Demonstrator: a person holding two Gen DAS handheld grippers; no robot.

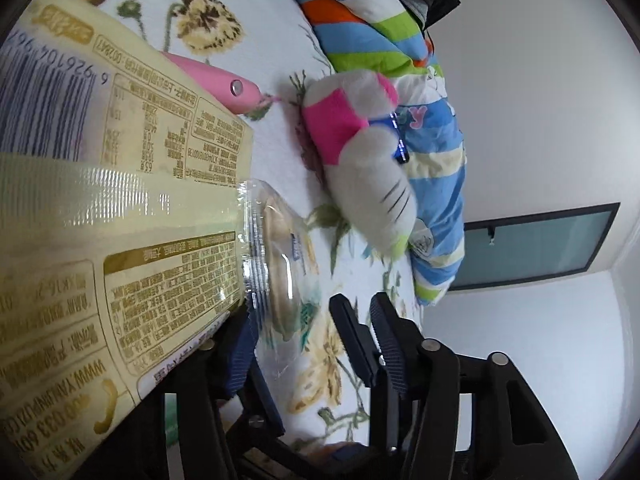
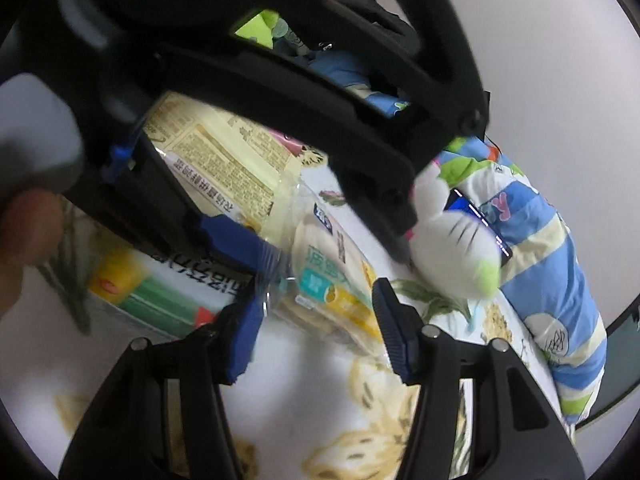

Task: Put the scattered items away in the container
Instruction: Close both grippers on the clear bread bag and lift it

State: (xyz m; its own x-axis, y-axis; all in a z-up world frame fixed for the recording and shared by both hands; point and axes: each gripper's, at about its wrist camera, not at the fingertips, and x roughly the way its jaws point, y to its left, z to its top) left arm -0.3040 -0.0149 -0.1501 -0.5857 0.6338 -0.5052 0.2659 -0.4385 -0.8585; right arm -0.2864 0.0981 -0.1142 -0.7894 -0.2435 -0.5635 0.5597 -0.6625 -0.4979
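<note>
My left gripper (image 1: 304, 328) hovers open over a floral bed sheet (image 1: 280, 40). A large yellow snack bag (image 1: 120, 200) leans against its left finger. A clear-wrapped pack of round biscuits (image 1: 284, 276) lies just ahead. My right gripper (image 2: 316, 312) is open around the same biscuit pack (image 2: 336, 280), its jaws on either side, not closed. The left gripper's black frame (image 2: 320, 92) crosses the right wrist view, with the yellow bag (image 2: 224, 152) beside it.
A white and pink plush cat (image 1: 360, 152) lies against a striped quilt (image 1: 436, 184). A pink object (image 1: 224, 80) lies behind the yellow bag. A white box with green and yellow print (image 2: 152, 284) sits at the left. A wall and dark screen (image 1: 536, 244) lie beyond.
</note>
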